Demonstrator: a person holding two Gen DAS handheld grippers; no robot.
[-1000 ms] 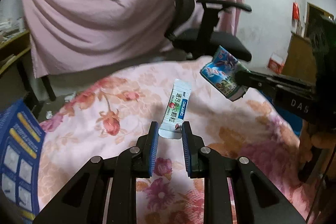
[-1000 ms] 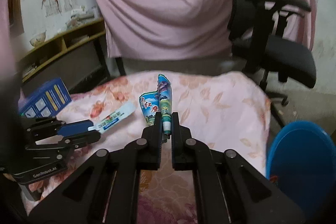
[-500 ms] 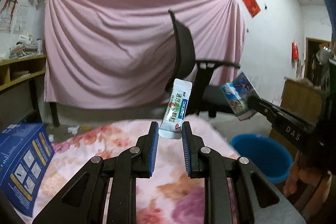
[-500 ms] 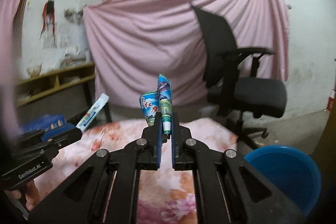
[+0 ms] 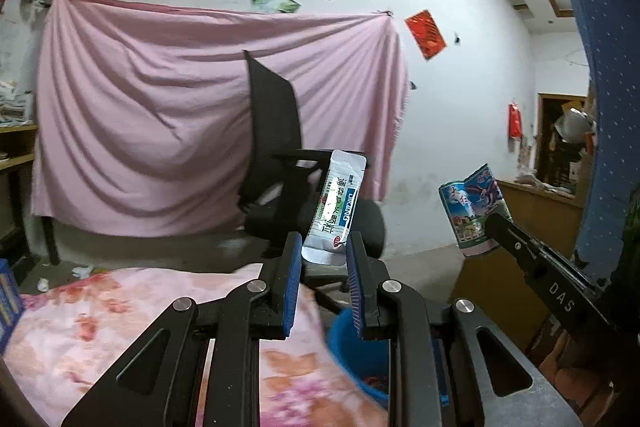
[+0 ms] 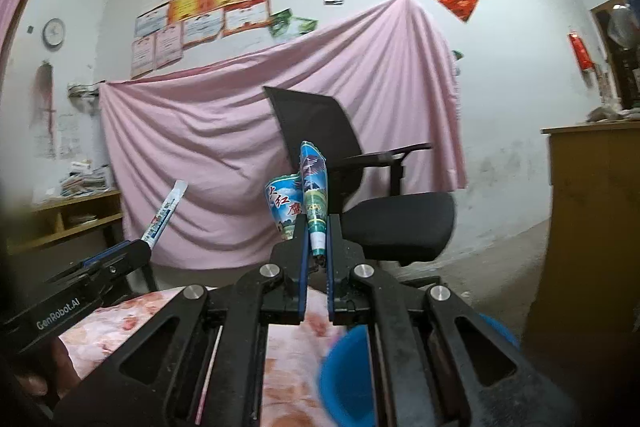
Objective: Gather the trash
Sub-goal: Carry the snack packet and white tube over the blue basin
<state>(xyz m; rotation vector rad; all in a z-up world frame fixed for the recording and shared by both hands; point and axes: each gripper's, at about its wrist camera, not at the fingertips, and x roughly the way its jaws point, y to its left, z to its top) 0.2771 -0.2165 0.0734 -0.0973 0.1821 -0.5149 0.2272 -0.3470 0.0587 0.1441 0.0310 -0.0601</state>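
Observation:
My left gripper [image 5: 320, 247] is shut on a white sachet [image 5: 336, 211] with blue and green print, held upright in the air. It also shows in the right wrist view [image 6: 164, 213] at the left. My right gripper [image 6: 316, 235] is shut on a crumpled colourful wrapper [image 6: 308, 199], which also shows in the left wrist view [image 5: 474, 211] at the right. A blue bin [image 5: 356, 355] sits low beyond the edge of the floral cloth [image 5: 100, 323]; it shows in the right wrist view [image 6: 348, 371] too.
A black office chair [image 5: 280, 163] stands in front of a pink hanging sheet [image 5: 160, 131]. A wooden cabinet [image 6: 592, 227] is at the right. A blue box [image 5: 8, 299] lies at the far left edge. Wooden shelves [image 6: 64, 219] stand at the left.
Both grippers have lifted with their trash and swung right. The floral cloth has dropped low in view and the blue bin now sits under the fingers.

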